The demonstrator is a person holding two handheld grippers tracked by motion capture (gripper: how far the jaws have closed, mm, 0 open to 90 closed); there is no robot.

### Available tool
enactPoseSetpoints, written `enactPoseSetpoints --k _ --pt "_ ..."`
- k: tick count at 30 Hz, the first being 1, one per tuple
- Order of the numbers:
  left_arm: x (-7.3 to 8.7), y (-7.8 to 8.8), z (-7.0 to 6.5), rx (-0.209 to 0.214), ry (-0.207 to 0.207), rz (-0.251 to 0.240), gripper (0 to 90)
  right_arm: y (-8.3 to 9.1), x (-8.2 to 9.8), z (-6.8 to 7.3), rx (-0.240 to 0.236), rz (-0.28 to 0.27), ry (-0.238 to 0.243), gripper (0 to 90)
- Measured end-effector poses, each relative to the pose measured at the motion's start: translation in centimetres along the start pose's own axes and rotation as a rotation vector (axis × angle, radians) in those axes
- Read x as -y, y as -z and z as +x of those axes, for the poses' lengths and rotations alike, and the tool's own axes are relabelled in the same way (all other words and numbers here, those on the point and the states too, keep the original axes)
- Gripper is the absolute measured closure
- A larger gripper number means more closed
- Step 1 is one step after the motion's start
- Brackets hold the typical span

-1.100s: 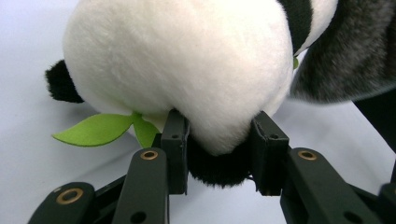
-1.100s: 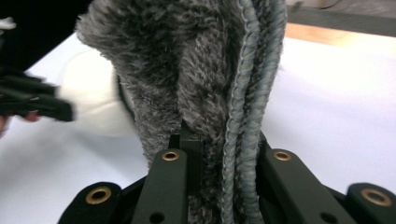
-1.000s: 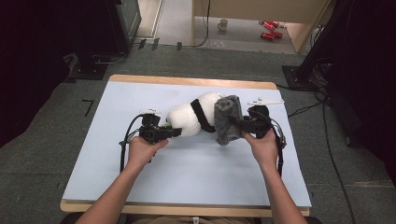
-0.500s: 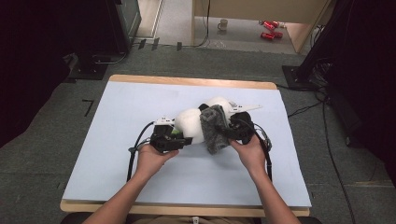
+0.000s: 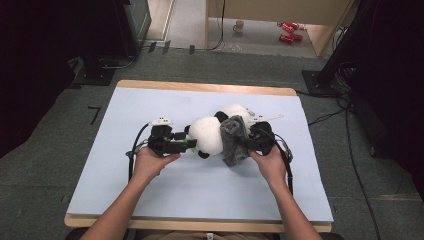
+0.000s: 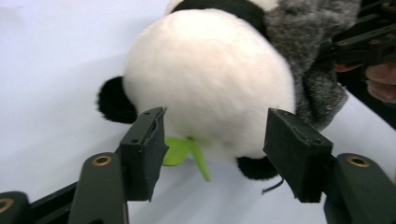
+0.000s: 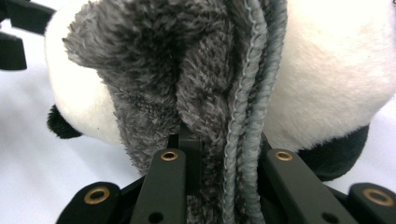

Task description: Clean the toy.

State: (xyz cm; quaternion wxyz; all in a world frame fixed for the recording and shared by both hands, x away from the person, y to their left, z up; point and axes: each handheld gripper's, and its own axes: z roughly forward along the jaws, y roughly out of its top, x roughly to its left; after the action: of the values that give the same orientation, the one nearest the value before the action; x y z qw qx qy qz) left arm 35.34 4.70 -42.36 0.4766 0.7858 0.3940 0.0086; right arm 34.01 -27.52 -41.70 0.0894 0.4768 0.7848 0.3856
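My right claw [image 7: 219,154] clamped on grey hat [image 7: 187,79]; left claw [image 6: 215,144] just opened before panda [image 6: 210,84]. Unsteadied, panda may roll while I tug.

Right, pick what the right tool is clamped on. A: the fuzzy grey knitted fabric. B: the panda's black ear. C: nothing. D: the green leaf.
A: in the right gripper view the right tool has its jaws closed tight on the fuzzy grey knitted fabric, bunched with its ribbed edge between them, against the white-and-black plush panda.
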Motion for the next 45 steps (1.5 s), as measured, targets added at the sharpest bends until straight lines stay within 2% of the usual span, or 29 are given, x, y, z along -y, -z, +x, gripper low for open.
enactPoseSetpoints --k 3,8,13,18,20,26,28,31,33,37,39,42,45 --pt "-0.5 -0.2 0.3 0.012 -0.003 -0.01 34.5 0.0 0.3 -0.4 0.017 0.001 0.006 76.1" --pt "-1.7 -0.8 0.4 0.036 -0.046 -0.002 34.0 0.2 1.2 -0.8 0.027 0.001 -0.006 75.4" --pt "-3.1 -1.8 0.4 0.045 -0.117 0.022 32.7 0.2 1.5 -1.1 0.021 -0.012 0.013 75.5" --pt "-4.3 -2.8 0.5 0.085 -0.161 0.027 32.8 0.4 2.0 -0.9 0.051 0.003 0.006 75.5" --pt "-4.6 -3.4 0.6 0.095 -0.171 0.044 32.5 0.5 2.3 -1.1 0.054 0.006 -0.002 75.4" --pt "-4.8 -4.9 1.2 0.137 -0.176 0.053 25.6 0.8 3.0 -1.4 0.075 0.001 -0.013 75.3" --pt "-4.6 -5.5 1.3 0.156 -0.177 0.078 21.5 0.9 3.2 -1.4 0.075 0.004 -0.017 75.2" --pt "-4.2 -6.2 1.3 0.156 -0.215 0.087 16.6 1.0 3.3 -1.4 0.073 0.01 -0.026 75.1" --pt "-4.0 -6.5 1.4 0.155 -0.222 0.094 13.6 1.0 3.4 -1.3 0.075 0.012 -0.025 75.0" --pt "-3.5 -7.4 1.4 0.193 -0.188 0.169 10.4 0.7 3.4 -1.3 0.072 0.019 -0.032 74.5" --pt "-3.4 -7.5 1.2 0.193 -0.193 0.178 10.5 0.5 3.4 -1.4 0.073 0.03 -0.04 74.4" --pt "-2.9 -7.5 1.1 0.21 -0.163 0.174 14.1 0.3 3.3 -1.4 0.069 0.031 -0.042 74.9" --pt "-2.3 -7.4 1.3 0.221 -0.132 0.149 25.7 0.0 3.1 -1.3 0.074 0.034 -0.044 75.1"
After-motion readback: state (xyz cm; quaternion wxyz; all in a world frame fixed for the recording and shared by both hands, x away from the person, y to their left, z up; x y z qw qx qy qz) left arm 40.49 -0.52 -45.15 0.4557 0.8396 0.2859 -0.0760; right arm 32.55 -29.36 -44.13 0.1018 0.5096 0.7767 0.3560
